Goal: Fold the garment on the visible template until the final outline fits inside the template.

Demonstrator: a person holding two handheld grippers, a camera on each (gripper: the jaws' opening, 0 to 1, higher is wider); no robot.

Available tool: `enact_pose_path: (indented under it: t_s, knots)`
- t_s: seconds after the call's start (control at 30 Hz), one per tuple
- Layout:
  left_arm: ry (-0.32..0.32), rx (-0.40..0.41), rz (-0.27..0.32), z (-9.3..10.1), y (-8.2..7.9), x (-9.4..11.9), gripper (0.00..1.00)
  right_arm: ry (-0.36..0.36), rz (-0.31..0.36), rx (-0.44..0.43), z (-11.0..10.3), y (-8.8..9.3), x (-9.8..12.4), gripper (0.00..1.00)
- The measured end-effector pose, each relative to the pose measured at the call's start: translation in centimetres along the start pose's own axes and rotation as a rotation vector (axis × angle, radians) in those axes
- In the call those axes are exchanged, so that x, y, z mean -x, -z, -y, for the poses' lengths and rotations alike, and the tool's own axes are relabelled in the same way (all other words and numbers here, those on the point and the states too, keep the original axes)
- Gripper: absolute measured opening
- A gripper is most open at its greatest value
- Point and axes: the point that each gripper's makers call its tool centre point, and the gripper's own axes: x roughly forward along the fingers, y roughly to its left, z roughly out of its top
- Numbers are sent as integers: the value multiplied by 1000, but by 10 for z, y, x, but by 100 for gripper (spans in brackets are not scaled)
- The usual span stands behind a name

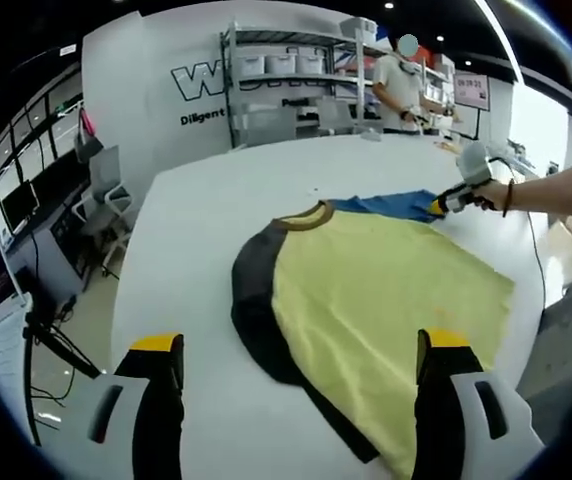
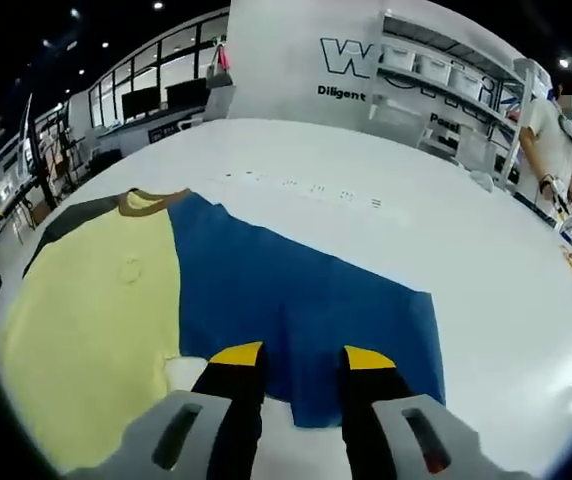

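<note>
1. On the white table (image 1: 196, 230), a T-shirt (image 1: 386, 300) lies spread flat, with a yellow body, a dark sleeve, a blue sleeve and a brown collar. No template outline can be made out on the tabletop; only faint small marks show beyond the blue sleeve (image 2: 306, 300) in the right gripper view.
2. In the left gripper view the shirt's hem runs off the lower edge, hidden partly behind one jaw.
3. The left gripper (image 1: 301, 360) hovers above the table with its jaws spread wide and nothing between them; the dark sleeve and yellow body lie between and ahead of the jaws.
4. The right gripper (image 2: 301, 355) has its yellow-tipped jaws a narrow gap apart, straddling the edge of the blue sleeve. Whether they pinch the cloth cannot be told. Seen from the left gripper view, this gripper (image 1: 456, 200) sits at the blue sleeve's far end, held by a hand (image 1: 486, 195).
5. Beyond the table stand metal shelving (image 1: 286, 80) with bins, a white wall with lettering, and a person (image 1: 401, 85).
</note>
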Motion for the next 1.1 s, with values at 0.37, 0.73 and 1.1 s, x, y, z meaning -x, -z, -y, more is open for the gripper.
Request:
enact_pose_path:
  t_s: [0.37, 0.73, 1.1]
  knots:
    - [-11, 25, -7, -7, 3, 0, 95, 17, -7, -22, 13, 2, -2, 0]
    - [-1, 15, -12, -5, 2, 0, 96, 19, 56, -235, 31, -8, 7, 0]
    - [25, -11, -22, 2, 3, 2, 98, 88, 149, -501, 97, -13, 49, 0]
